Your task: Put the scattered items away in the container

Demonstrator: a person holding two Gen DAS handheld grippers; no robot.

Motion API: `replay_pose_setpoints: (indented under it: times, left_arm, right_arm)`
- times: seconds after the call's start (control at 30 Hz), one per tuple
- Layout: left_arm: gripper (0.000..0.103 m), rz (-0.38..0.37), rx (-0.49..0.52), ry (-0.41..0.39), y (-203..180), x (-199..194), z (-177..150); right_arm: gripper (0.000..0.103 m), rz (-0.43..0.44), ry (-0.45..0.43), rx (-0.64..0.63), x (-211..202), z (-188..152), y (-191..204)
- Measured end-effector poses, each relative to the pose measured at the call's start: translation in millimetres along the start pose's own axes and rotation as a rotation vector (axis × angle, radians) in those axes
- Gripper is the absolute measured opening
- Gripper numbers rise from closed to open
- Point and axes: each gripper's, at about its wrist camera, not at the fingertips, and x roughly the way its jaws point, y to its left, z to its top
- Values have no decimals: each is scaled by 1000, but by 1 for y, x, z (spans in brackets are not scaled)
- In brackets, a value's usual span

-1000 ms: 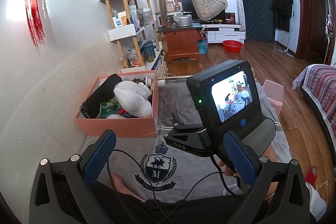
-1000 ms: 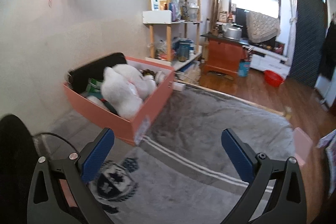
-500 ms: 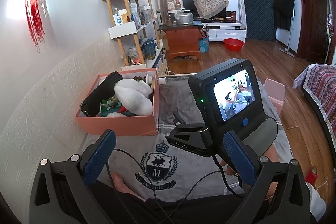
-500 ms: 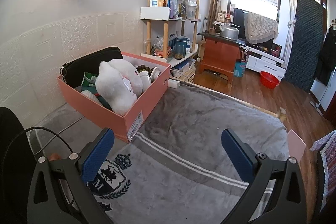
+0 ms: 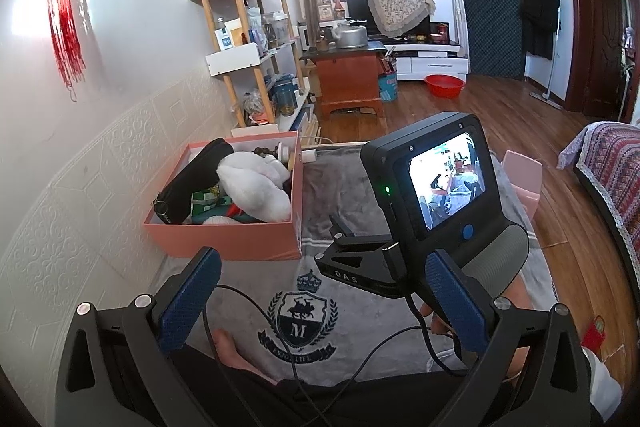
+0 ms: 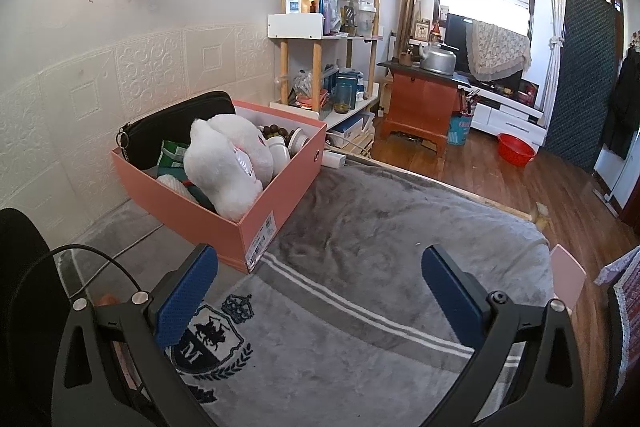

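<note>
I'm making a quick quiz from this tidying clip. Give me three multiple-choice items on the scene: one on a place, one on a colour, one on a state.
1. Where does the white plush toy lie?
A. in the box
B. on the blanket
C. on the shelf

2. What colour is the box?
A. blue
B. pink
C. green

3. How do the jaws of the right gripper stand?
A. shut on a toy
B. shut and empty
C. open and empty

Answers:
1 A, the toy sits inside the box beside a black pouch.
2 B, its walls are pink.
3 C, the blue pads stand wide apart with only the grey blanket between them.
</note>
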Motion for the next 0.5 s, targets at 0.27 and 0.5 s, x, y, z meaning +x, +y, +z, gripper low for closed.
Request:
replay_pose_setpoints:
  times: [0.27, 0.5]
  left_arm:
    - [103, 1, -7, 4, 1, 1, -1]
    - [103, 0, -6, 7, 1, 1, -2]
  right_arm:
    - [103, 2, 4, 5, 1, 0, -1]
    - [103, 3, 2, 5, 2, -1, -1]
